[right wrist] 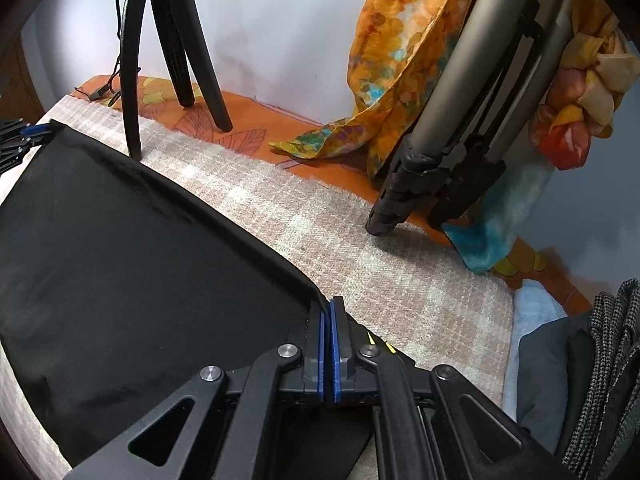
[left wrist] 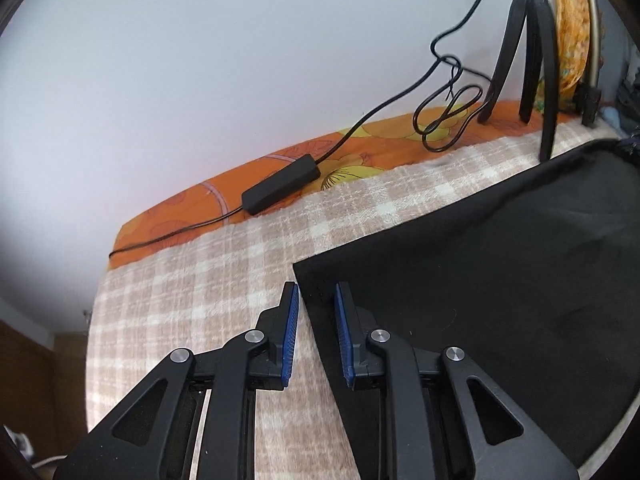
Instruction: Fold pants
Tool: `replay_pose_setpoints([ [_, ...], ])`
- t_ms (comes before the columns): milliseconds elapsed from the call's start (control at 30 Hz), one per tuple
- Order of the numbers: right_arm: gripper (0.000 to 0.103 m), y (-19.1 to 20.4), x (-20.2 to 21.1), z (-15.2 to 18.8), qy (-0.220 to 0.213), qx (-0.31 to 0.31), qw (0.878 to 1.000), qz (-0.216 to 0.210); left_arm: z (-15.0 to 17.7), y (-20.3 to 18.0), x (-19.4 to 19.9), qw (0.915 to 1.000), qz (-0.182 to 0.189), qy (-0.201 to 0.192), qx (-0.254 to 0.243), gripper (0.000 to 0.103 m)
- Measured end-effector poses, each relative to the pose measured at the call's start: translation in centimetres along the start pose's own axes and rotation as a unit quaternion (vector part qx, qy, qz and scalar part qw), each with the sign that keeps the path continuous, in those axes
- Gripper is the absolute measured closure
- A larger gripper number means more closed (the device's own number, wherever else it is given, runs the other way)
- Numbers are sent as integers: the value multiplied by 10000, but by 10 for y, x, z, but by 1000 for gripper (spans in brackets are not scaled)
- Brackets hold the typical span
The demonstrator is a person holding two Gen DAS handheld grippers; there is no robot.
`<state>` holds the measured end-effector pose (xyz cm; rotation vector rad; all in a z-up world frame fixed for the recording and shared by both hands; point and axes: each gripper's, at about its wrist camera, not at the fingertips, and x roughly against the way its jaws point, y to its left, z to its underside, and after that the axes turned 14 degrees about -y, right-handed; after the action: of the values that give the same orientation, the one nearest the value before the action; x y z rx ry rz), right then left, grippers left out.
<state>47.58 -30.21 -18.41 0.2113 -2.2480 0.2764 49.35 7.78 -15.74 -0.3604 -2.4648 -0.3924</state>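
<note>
A: At lower centre of the left view, the left gripper [left wrist: 316, 300] gapes over the pants' [left wrist: 500, 264] corner edge on the blanket [left wrist: 192, 304], ready to pinch?

B: Likely. Lower centre of the right view, the right gripper [right wrist: 329, 312] is clamped on the hem, holding the pants taut for folding.

pants [left wrist: 500, 280] cut off at rt edge, tripod [right wrist: 168, 48] top out of frame — cable [left wrist: 460, 28] blurred
</note>
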Motion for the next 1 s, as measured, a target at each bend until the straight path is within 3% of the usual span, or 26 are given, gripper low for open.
replay_pose_setpoints([
  [167, 99, 2, 0, -4, 30, 23, 10000, -8, 10, 13, 19, 9996, 57, -120, 260, 85],
  [233, 90, 0, -1, -6, 66, 0, 9999, 114, 17, 18, 30, 9995, 7, -137, 274, 85],
  [300, 60, -5, 1, -7, 79, -75, 9991, 405, 18, 16, 42, 9995, 21, -181, 248, 85],
  [400, 61, -7, 15, -10, -119, -242, 9983, 518, 14, 7, 60, 9991, 135, -293, 260, 85],
  [500, 52, -8, 41, -7, -384, -430, 9962, 654, 21, 4, 79, 9981, 331, -358, 381, 79],
  [600, 36, -9, 76, 4, -635, -758, 9937, 519, 30, -4, 96, 9970, 518, -376, 433, 72],
  [700, 34, -14, 104, 20, -742, -1214, 9895, 245, 43, -17, 108, 9965, 662, -323, 396, 72],
  [833, 34, -10, 127, 54, -640, -1958, 9775, -450, 59, -28, 120, 9959, 782, -270, 372, 72],
  [1000, 35, 32, 141, 79, -412, -2050, 9720, -1070, 75, -36, 129, 9950, 882, -187, 419, 72],
])
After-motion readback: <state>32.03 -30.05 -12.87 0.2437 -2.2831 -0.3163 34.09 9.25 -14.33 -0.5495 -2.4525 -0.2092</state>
